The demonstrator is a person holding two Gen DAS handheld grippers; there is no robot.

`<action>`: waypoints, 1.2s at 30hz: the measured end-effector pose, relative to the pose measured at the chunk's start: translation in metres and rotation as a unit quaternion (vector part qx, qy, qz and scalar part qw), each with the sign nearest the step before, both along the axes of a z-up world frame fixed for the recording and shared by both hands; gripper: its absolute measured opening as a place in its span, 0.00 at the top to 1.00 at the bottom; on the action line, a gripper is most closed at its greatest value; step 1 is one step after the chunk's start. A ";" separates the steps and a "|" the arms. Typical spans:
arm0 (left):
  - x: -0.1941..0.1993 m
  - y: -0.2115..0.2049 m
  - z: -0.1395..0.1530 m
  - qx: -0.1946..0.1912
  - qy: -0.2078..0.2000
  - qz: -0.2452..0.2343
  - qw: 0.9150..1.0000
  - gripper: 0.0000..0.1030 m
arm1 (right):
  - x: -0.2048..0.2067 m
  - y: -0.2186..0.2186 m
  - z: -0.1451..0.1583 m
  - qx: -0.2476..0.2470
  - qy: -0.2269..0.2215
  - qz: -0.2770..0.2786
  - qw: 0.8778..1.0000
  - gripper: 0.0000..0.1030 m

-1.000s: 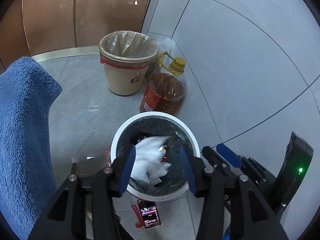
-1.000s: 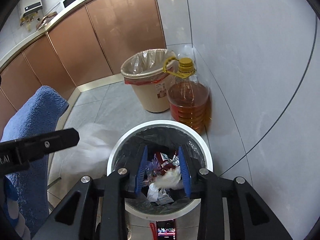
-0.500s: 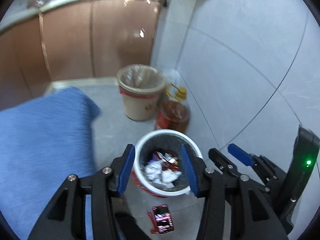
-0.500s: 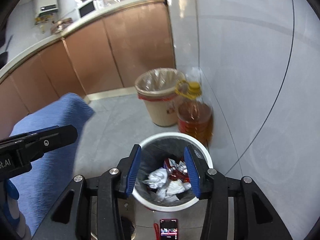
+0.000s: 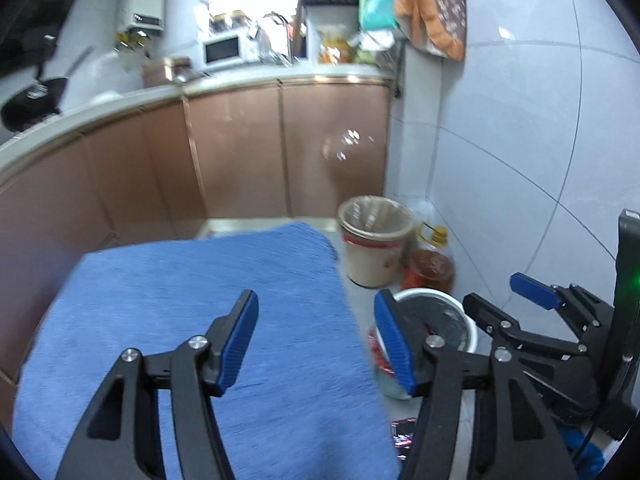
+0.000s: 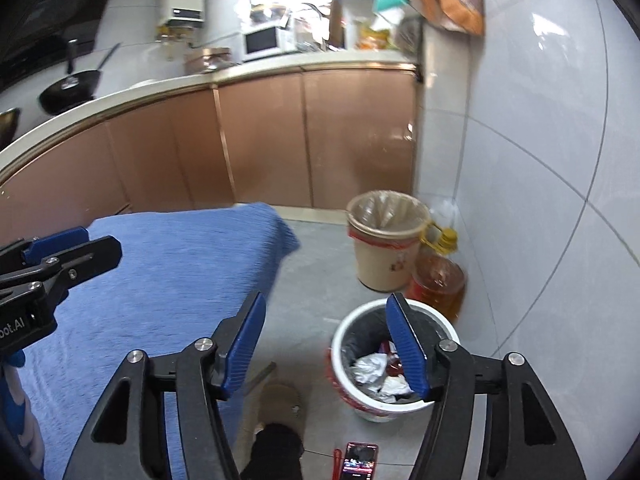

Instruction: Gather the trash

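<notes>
The white trash bin [image 6: 340, 344] with a black liner stands on the floor, with crumpled white paper and red wrappers [image 6: 372, 372] lying inside. My right gripper [image 6: 326, 340] hovers high above and in front of it. Its jaws are opening and nothing is between them. My left gripper [image 5: 316, 340] hangs over the blue towel [image 5: 200, 300], also opening and holding nothing. In the left wrist view the bin's rim [image 5: 460, 312] shows just right of the right finger, and the right gripper [image 5: 496, 296] is beyond it. The left gripper [image 6: 92, 244] shows at the left edge of the right wrist view.
A beige bin [image 6: 384, 240] lined with a clear bag and a big oil bottle [image 6: 440, 284] stand against the tiled wall. A phone [image 6: 360, 456] lies on the floor in front of the white bin, near a person's slippered foot [image 6: 280, 404]. Copper cabinets run behind.
Both grippers rose and drew back from the white bin, tilting up toward the cabinets. Their jaws widened. The crumpled trash seen between them a second ago now lies in the bin.
</notes>
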State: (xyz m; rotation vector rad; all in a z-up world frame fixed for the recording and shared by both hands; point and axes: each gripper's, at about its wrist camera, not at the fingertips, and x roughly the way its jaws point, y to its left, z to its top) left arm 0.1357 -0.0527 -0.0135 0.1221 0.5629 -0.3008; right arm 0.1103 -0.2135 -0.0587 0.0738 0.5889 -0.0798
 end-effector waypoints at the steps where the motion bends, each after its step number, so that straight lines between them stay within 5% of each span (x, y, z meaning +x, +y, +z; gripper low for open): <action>1: -0.008 0.009 0.005 0.001 -0.009 0.009 1.000 0.38 | -0.004 0.007 0.004 -0.002 -0.005 0.006 1.000 0.34; 12: -0.072 0.086 0.034 0.004 -0.068 0.086 0.994 0.29 | -0.041 0.065 0.031 -0.033 -0.037 0.052 0.997 0.16; 21: -0.100 0.100 0.037 0.015 -0.098 0.123 0.987 0.20 | -0.059 0.083 0.039 -0.048 -0.053 0.066 0.995 0.02; 36: -0.116 0.113 0.040 0.004 -0.123 0.152 0.981 0.19 | -0.072 0.085 0.044 -0.057 -0.074 0.054 0.994 0.00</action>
